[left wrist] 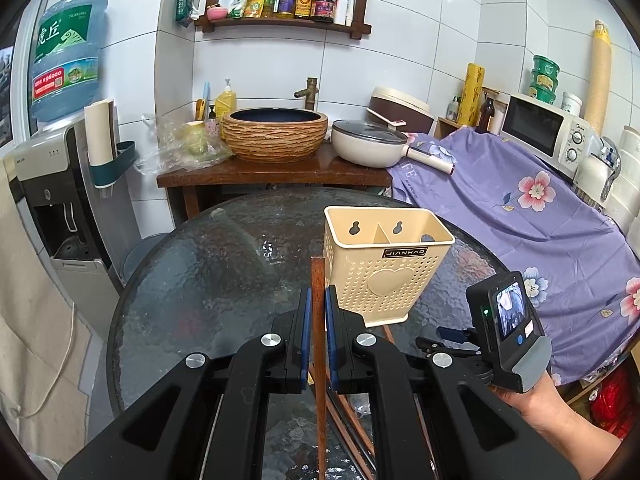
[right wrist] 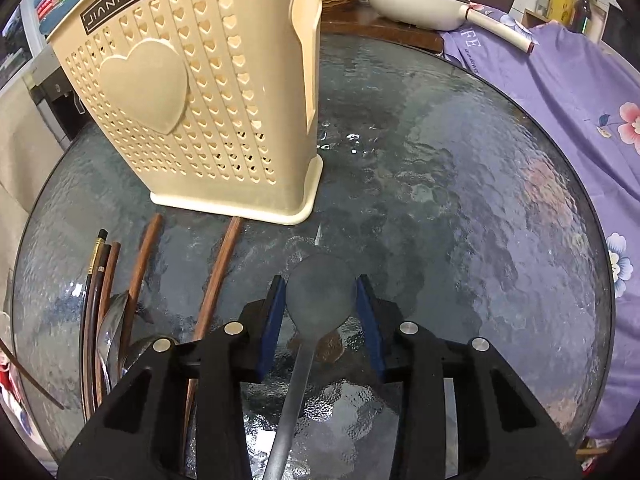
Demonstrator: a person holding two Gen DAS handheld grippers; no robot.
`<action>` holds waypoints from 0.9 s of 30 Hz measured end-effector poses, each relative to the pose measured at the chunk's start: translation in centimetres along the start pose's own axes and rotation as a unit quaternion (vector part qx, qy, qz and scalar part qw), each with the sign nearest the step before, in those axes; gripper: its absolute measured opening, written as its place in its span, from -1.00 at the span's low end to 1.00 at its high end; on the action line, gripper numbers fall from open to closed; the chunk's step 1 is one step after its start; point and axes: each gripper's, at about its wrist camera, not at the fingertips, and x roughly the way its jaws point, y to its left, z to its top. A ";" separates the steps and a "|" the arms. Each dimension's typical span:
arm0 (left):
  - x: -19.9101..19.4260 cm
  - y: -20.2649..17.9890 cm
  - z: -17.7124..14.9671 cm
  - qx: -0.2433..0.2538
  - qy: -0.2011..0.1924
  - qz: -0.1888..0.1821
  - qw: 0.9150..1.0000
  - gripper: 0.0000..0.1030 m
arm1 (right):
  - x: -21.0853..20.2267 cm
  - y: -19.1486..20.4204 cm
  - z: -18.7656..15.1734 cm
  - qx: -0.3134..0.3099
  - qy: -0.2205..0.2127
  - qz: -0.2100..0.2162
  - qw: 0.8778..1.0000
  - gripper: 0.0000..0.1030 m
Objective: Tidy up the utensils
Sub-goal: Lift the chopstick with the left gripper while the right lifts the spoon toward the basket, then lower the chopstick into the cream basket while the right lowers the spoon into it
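My left gripper (left wrist: 318, 296) is shut on a brown wooden chopstick (left wrist: 317, 272) that stands upright between its blue pads, just left of the cream perforated utensil holder (left wrist: 384, 264). In the right wrist view the holder (right wrist: 192, 92) stands at the upper left on the round glass table (right wrist: 460, 200). My right gripper (right wrist: 320, 279) points down at the table, its blue pads pressed against both edges of a grey metal spoon's bowl (right wrist: 320, 300); the handle runs back between the fingers. Several more chopsticks (right wrist: 138, 276) and metal spoons (right wrist: 112, 328) lie to the left.
A hand holds the right gripper's body (left wrist: 508, 332) at the lower right of the left wrist view. Beyond the table stand a wooden counter with a basin (left wrist: 276, 132) and a lidded white pot (left wrist: 366, 142). A purple floral cloth (left wrist: 520, 208) covers the right side, and a water dispenser (left wrist: 52, 184) stands at the left.
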 end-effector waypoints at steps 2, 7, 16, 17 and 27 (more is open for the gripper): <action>0.0 0.0 0.0 -0.001 0.000 0.001 1.000 -0.87 | 0.0 0.0 -0.1 0.000 -0.001 0.001 1.000 -0.28; 0.3 0.3 0.0 -0.003 0.001 0.004 1.000 -0.87 | -0.2 -0.4 -0.2 0.012 -0.006 0.014 1.000 -0.29; -0.1 0.7 0.2 -0.007 -0.007 0.003 1.000 -0.87 | -3.9 -0.6 -1.1 0.005 -0.057 0.025 0.998 -0.29; -0.2 0.7 0.2 -0.008 -0.009 0.003 1.000 -0.87 | -4.5 -0.5 -1.3 0.002 -0.064 0.027 0.998 -0.29; -1.3 0.6 0.7 -0.007 -0.026 0.004 1.000 -0.87 | -10.2 -0.1 -1.5 -0.013 -0.120 0.055 0.991 -0.29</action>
